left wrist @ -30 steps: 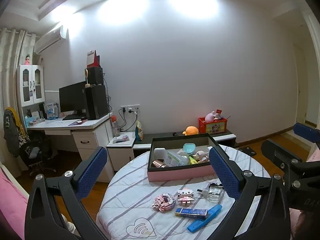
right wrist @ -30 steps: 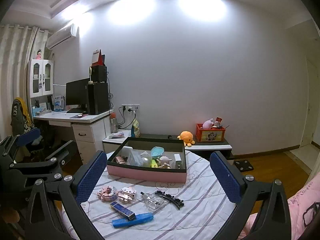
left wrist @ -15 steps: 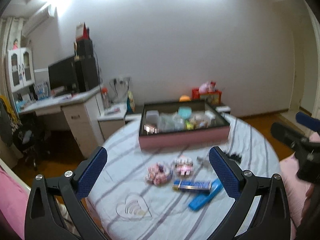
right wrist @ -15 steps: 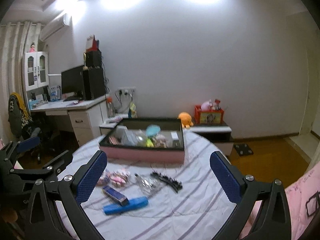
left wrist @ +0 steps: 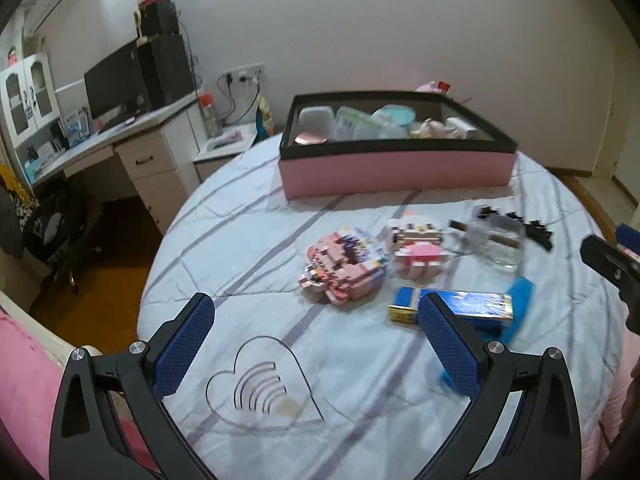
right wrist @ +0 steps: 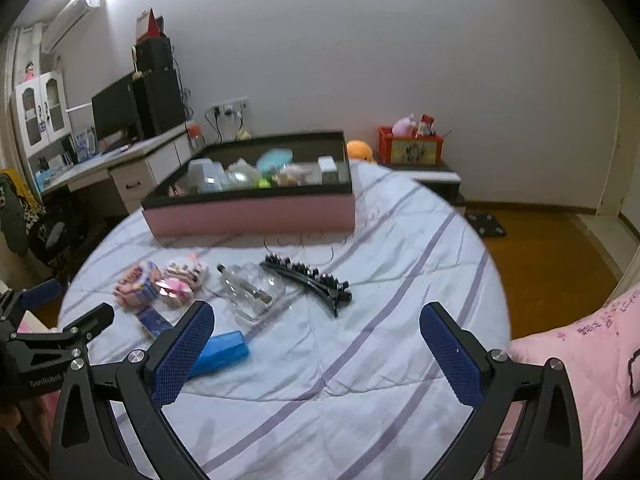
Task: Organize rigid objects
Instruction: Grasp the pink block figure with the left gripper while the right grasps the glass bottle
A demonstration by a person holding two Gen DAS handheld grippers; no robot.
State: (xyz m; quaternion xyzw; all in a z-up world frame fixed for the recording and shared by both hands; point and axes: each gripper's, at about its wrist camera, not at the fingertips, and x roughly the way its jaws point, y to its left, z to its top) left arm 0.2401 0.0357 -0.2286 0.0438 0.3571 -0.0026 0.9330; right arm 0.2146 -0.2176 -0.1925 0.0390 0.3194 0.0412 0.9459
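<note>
On the round striped table (left wrist: 360, 400) lie two pink block toys (left wrist: 344, 268) (left wrist: 418, 242), a blue foil box (left wrist: 452, 306), a blue flat case (right wrist: 222, 354), a clear glass bottle (right wrist: 250, 292) and a black hair clip (right wrist: 308, 280). A pink box with a black rim (left wrist: 396, 166) at the back holds several items. My left gripper (left wrist: 316, 328) is open and empty, above the table in front of the toys. My right gripper (right wrist: 316, 338) is open and empty, above the table in front of the hair clip.
A desk with monitor and speakers (left wrist: 132, 80) stands at the left, with a chair (left wrist: 52, 228) below. A red crate (right wrist: 410, 146) and orange plush (right wrist: 358, 150) sit on a low shelf behind. Pink bedding (right wrist: 580, 360) lies at the right.
Both grippers have tilted down and moved closer to the table; the loose items now appear larger and nearer. Both stay open and empty.
</note>
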